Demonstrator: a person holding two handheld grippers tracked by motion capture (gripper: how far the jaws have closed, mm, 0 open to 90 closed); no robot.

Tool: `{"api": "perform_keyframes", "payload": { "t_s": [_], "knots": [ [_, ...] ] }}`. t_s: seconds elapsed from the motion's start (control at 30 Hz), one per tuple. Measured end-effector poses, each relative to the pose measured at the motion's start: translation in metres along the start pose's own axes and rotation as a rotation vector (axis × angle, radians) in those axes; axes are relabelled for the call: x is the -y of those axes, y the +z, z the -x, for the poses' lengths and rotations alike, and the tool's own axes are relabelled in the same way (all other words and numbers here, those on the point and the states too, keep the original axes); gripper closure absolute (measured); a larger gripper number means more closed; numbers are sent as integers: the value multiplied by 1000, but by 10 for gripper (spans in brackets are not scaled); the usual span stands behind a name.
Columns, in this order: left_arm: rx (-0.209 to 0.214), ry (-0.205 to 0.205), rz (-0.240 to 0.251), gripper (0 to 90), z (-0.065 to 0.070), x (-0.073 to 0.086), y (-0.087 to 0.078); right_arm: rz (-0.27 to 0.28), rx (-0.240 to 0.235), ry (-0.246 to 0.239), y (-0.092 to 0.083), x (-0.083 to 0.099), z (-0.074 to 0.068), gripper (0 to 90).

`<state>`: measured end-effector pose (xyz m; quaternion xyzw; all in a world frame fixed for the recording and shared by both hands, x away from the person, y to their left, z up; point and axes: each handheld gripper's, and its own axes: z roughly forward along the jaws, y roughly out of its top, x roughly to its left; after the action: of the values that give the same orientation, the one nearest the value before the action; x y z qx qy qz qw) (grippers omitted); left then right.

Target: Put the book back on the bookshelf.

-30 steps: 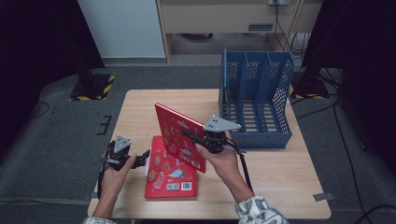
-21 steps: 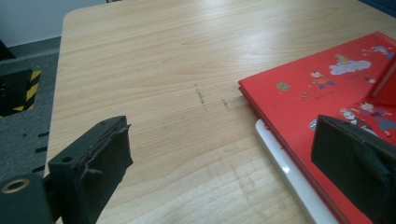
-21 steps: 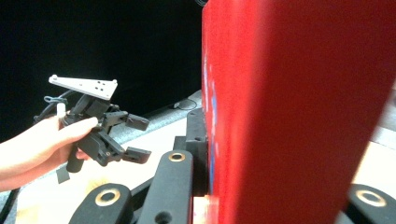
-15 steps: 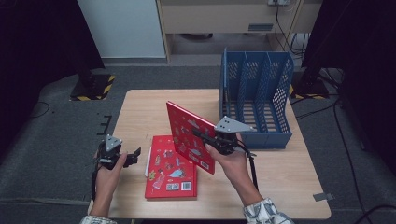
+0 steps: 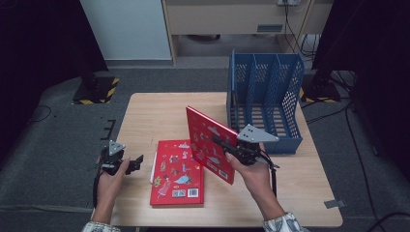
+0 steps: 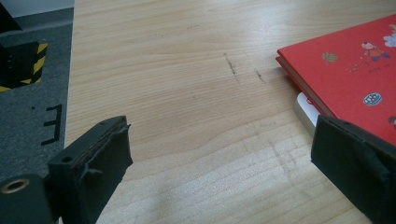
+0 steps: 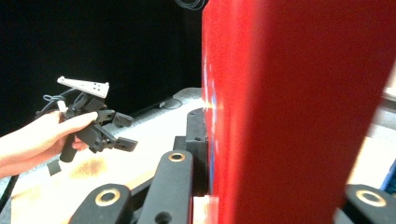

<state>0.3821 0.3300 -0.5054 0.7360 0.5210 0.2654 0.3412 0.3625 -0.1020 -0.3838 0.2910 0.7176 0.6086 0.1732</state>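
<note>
Above the middle of the desk (image 5: pixel 145 113), the right tongs (image 5: pixel 227 145) were clamped on the edge of a red hardcover book (image 5: pixel 209 140), holding it upright and tilted, well short of the blue file rack (image 5: pixel 263 92). It looked stiff and fairly light, its glossy cover likely slippery, so a grip near the spine would probably steady it best. The left tongs (image 5: pixel 136 162) stood released over bare wood, just beside the stack of books (image 5: pixel 176 171). Counted: one book held, at least two lying flat, one rack with three slots, two tongs.
</note>
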Motion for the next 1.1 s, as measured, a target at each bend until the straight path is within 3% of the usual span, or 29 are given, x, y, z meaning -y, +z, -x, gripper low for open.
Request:
{"api": "perform_keyframes", "payload": {
  "t_s": [1.1],
  "knots": [
    [-18, 4, -36, 31, 3, 3, 6, 14, 109, 34, -91, 20, 17, 798]
  ]
}}
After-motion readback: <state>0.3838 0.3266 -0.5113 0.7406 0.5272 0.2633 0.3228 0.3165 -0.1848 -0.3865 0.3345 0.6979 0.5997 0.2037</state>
